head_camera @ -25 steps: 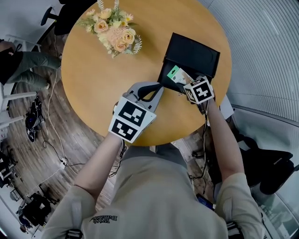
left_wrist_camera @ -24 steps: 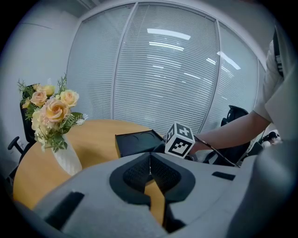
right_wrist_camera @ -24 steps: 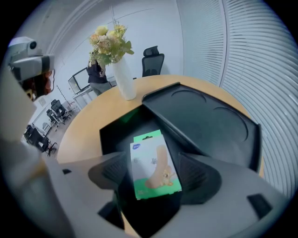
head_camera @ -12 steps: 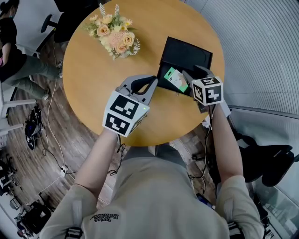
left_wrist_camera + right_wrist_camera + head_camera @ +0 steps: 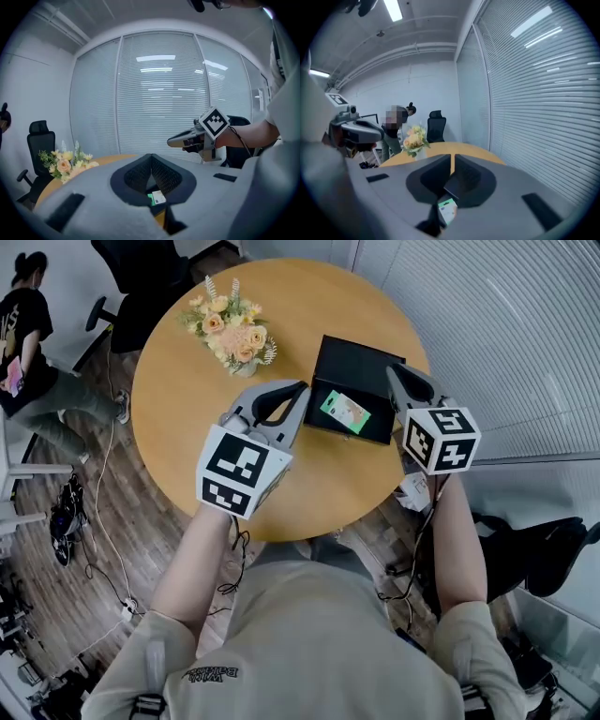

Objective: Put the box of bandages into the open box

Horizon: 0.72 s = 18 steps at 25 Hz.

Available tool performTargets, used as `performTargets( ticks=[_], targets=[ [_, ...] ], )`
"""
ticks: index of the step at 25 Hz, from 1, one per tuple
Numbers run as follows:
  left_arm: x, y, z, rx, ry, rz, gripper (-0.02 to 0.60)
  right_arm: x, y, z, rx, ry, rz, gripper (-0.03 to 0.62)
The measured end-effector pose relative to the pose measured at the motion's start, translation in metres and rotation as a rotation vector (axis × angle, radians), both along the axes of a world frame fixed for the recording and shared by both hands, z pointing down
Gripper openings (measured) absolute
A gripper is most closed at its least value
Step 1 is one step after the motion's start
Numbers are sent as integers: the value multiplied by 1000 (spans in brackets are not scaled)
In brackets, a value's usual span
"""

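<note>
Bandages (image 5: 345, 412) lie in box (image 5: 362, 364); with left gripper (image 5: 300, 389) shut empty and right gripper (image 5: 395, 372) closing shut on nothing, you lift clear without clipping the box.

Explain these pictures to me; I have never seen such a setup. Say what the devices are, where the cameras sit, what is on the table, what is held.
A person holds a two-fingered tool in each hand: the left gripper and the right gripper; the marked cubes belong to them. One picture comes from a camera on the person's head, looking down; the others from a camera on each gripper, looking along its fingers. On the round table stand flowers and an open black box with the box of bandages inside. Nothing is held: the left fingers are together, the right ones closing on nothing.
</note>
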<state>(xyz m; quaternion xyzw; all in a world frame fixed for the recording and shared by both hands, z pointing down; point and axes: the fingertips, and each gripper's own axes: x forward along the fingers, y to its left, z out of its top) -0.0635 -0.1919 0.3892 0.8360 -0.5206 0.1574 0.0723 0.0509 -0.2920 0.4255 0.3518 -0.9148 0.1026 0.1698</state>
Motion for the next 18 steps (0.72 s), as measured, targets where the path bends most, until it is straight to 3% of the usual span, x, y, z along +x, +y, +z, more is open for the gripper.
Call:
performTargets(
  ticks=[6, 9, 12, 18],
  targets=[
    [5, 17, -50, 110, -27, 7, 21, 18, 34, -103, 151, -163, 28, 32],
    [7, 29, -75, 146, 7, 15, 21, 29, 57, -149, 211, -235, 29, 31],
    [9, 41, -104, 194, 56, 32, 21, 38, 81, -184, 298, -211, 25, 31],
    [8, 66, -159, 311, 53, 32, 21, 52, 125, -240, 429, -217, 15, 31]
  ],
)
